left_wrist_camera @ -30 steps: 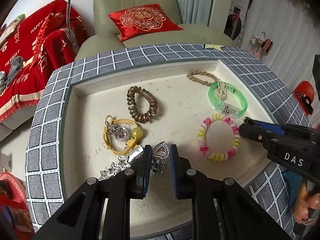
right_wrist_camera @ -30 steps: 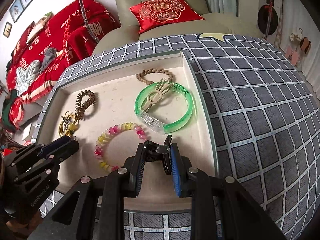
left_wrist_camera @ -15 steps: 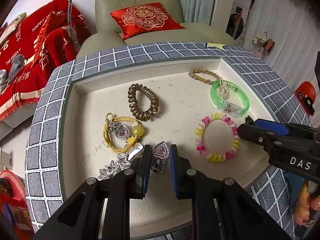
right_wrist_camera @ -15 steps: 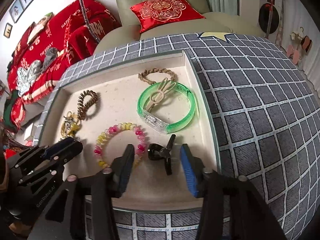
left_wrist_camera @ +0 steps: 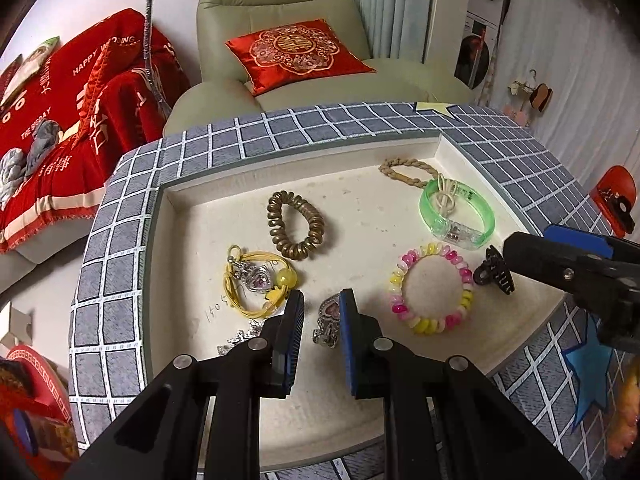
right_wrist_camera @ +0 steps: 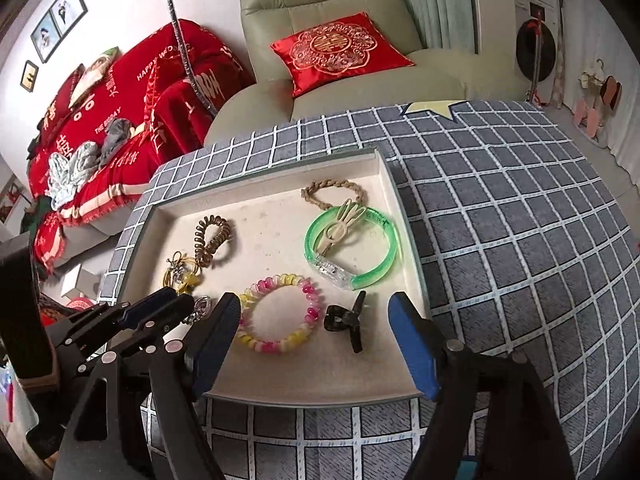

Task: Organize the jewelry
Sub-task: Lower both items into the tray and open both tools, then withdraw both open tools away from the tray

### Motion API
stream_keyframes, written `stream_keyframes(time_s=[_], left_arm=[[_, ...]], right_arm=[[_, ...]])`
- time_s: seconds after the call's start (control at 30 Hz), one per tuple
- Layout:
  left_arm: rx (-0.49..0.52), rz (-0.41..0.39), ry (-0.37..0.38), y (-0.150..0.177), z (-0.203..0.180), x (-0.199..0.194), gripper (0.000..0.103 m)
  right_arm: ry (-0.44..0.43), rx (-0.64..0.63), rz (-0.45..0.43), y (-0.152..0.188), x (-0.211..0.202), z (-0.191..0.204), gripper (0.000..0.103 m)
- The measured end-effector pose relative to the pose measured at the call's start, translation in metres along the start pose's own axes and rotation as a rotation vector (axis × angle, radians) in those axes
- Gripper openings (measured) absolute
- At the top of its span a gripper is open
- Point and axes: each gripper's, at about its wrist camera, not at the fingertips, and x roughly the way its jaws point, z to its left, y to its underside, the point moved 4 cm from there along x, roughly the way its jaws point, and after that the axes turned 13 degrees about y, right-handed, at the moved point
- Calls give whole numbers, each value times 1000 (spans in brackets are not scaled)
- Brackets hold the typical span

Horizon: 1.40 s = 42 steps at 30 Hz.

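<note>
Grey checked cloth covers the bench, and on it sits a shallow cream tray holding the jewelry, with a pale green armchair and its red cushion behind. At the tray's left lies a yellow cord bracelet with a heart charm, and beyond it a bronze spiral hair tie. The left gripper is parted, its blue pads flanking a silver heart pendant that lies on the tray floor close against the right pad; whether they touch cannot be told. Further right lies a pink-and-yellow bead bracelet, then a black claw clip resting free on the tray between the fingers of the right gripper, which is spread wide and apart from it. Behind the clip lie a green bangle with a beige clip across it, and a braided tan bracelet at the far right corner.
</note>
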Motion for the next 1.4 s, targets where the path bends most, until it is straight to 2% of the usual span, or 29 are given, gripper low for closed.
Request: stream_keyframes(time_s=[0.5, 0.53, 0.57, 0.6, 0.63, 0.67, 0.93, 1.0, 1.03, 1.27, 1.4], left_arm=[[-22, -17, -33, -3, 8, -9, 34], [-25, -19, -36, -4, 8, -10, 39], [-26, -21, -40, -4, 9, -11, 52], [-29, -27, -47, -4, 10, -12, 97], [-32, -52, -69, -5, 11, -17, 103], [-28, -86, -80, -6, 12, -23, 103], [-24, -98, -94, -8, 15, -41, 103], [-30, -104, -100, -4, 16, -47, 103], [-33, -106, -102, 0, 16, -49, 103], [-76, -137, -129, 22, 16, -69, 103], [-97, -171, -159, 35, 15, -86, 103]], right_arm=[[10, -4, 24, 0, 2, -2, 79], [10, -4, 27, 0, 3, -2, 79], [10, -4, 29, 0, 3, -2, 79], [9, -3, 32, 0, 3, -2, 79], [7, -2, 36, 0, 4, -2, 79], [5, -3, 40, 0, 4, -1, 80], [22, -12, 55, 2, 3, 1, 83], [26, -15, 31, 4, -2, 2, 94], [23, -16, 15, 4, -5, 3, 103], [35, -23, -92, 12, -33, 6, 103], [81, -61, -128, 23, -47, 8, 103]])
